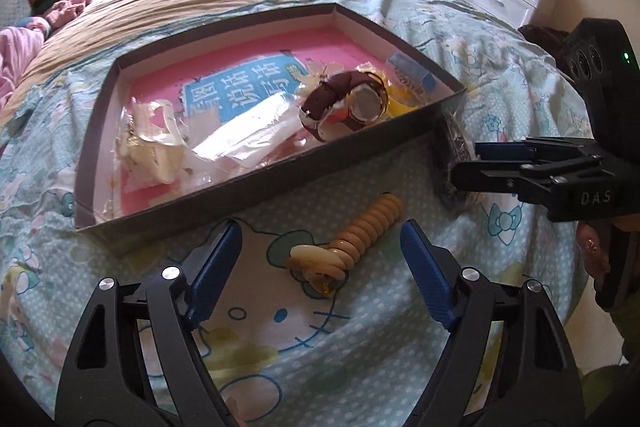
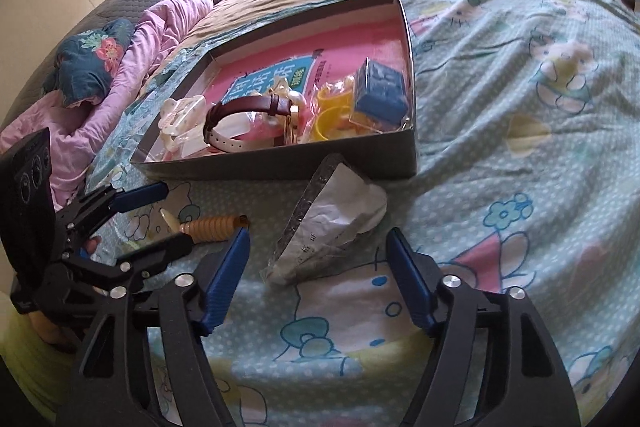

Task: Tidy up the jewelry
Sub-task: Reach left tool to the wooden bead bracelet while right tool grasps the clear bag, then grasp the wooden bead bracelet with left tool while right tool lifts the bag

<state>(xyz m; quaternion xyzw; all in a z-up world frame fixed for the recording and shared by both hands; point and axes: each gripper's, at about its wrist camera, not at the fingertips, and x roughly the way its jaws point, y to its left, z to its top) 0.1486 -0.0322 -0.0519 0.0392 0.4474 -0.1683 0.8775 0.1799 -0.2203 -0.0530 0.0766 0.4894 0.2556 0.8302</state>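
On the bed (image 1: 500, 99), 1 shallow dark tray (image 1: 248, 187) sits on the cartoon-print sheet, and 2 tools are down in front of it. Starting at the left of the tray, in the left wrist view: 1 cream hair claw (image 1: 148, 143) at its 8 o'clock corner, clear plastic bags beside it, then 1 brown-strapped watch (image 1: 352, 99) at about 3 o'clock, yellow rings (image 2: 332, 111) just right of it, and 1 blue box (image 2: 380, 87) in the far right corner.

Outside the tray lie 2 loose pieces. The left tool (image 1: 320, 267) stands released, fingers spread either side of 1 tan coiled hair tie (image 1: 360, 231), which lies between the pads with no contact visible. At 3 o'clock from it, the right tool (image 2: 316, 279) is also released, straddling 1 foil-edged packet (image 2: 324, 223) with white crumpled paper; the packet's near end sits between the blue pads, tilted toward 1 o'clock and nearly reaching the tray's front wall. No earlier frame, so no word on jaw motion. Pink bedding (image 2: 160, 39) piles at 10 o'clock.
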